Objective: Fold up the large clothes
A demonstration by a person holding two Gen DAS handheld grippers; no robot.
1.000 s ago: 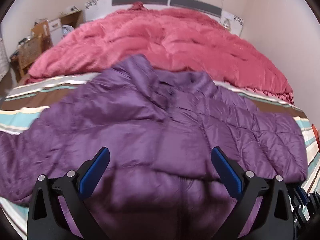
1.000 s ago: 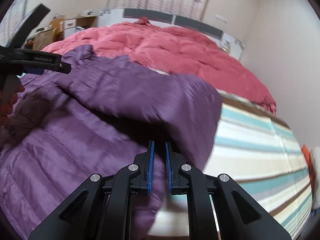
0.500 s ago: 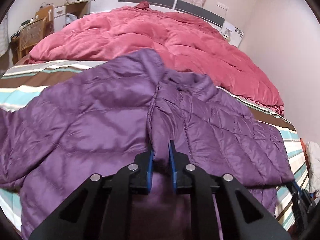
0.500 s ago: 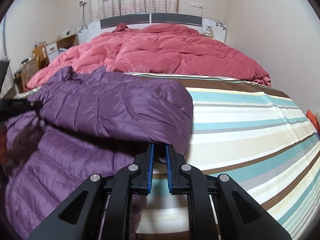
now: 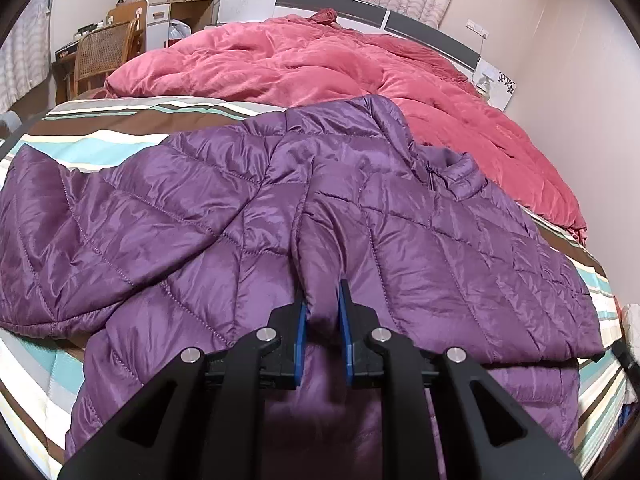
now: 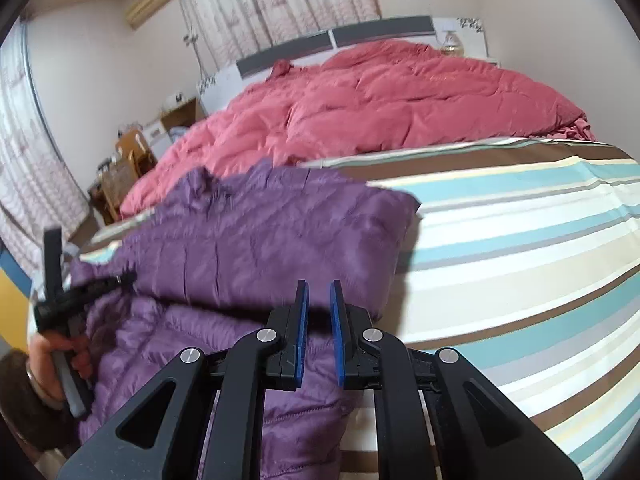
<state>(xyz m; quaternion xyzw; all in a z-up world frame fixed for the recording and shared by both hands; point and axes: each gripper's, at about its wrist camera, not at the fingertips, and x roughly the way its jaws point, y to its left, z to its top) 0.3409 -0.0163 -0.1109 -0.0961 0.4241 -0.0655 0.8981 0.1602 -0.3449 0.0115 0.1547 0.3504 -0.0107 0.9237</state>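
Left gripper [image 5: 322, 312] – black frame, blue pads, silver screws; right gripper [image 6: 318, 312] same.

The left gripper [image 5: 322, 300], wide open a second ago above the quilted purple puffer jacket [image 5: 200, 208], has closed its blue pads on a ridge of jacket fabric. The right gripper [image 6: 318, 304] has rolled, tilting the jacket's folded-over side ahead of it.

Striped bed sheet [image 5: 100, 136] as landmark: pink duvet [image 5: 320, 68] heaped at its far end; wicker-backed wooden chair [image 5: 102, 54] beyond its left edge; patterned curtains [image 6: 280, 0] behind the headboard [image 6: 380, 28].
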